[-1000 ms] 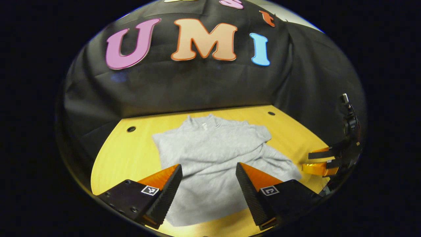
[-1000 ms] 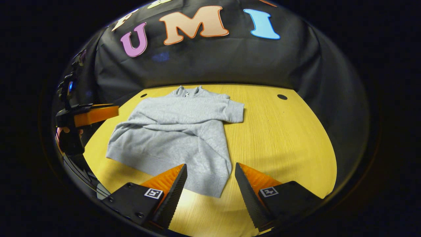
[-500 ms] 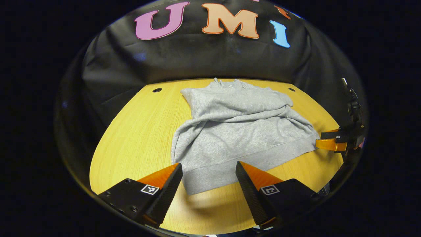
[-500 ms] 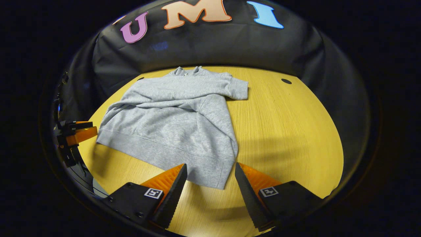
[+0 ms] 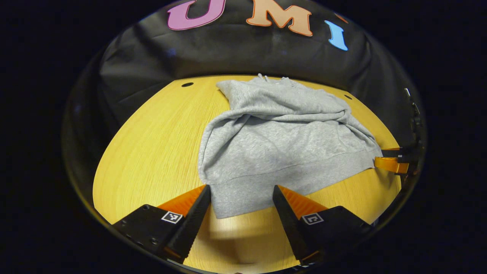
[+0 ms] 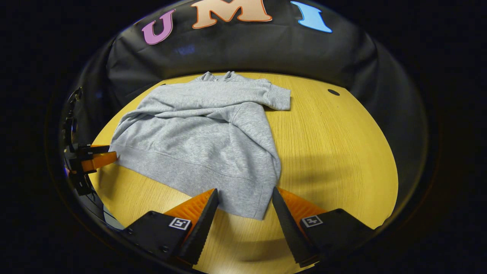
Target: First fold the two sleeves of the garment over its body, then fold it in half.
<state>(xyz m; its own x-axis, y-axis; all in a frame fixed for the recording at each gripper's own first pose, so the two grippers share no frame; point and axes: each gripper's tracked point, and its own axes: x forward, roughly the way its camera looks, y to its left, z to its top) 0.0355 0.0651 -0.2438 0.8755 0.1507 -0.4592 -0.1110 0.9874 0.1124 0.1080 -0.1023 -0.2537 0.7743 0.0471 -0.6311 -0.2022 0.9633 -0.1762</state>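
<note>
Where right gripper view looks, garment [image 6: 201, 140] sleeve cuff [image 6: 279, 102] on table [image 6: 335, 152].

My left gripper [image 5: 241, 190] and right gripper [image 6: 244, 194] both hang low with jaws spread wide, fingers pointing forward, nothing clamped between them.

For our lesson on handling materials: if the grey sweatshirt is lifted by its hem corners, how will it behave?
The sweatshirt probably flops and sags: it already lies in soft creases. Its thick ribbed hem suggests an easy, non-slippery grip. It may drag across the table.
</note>
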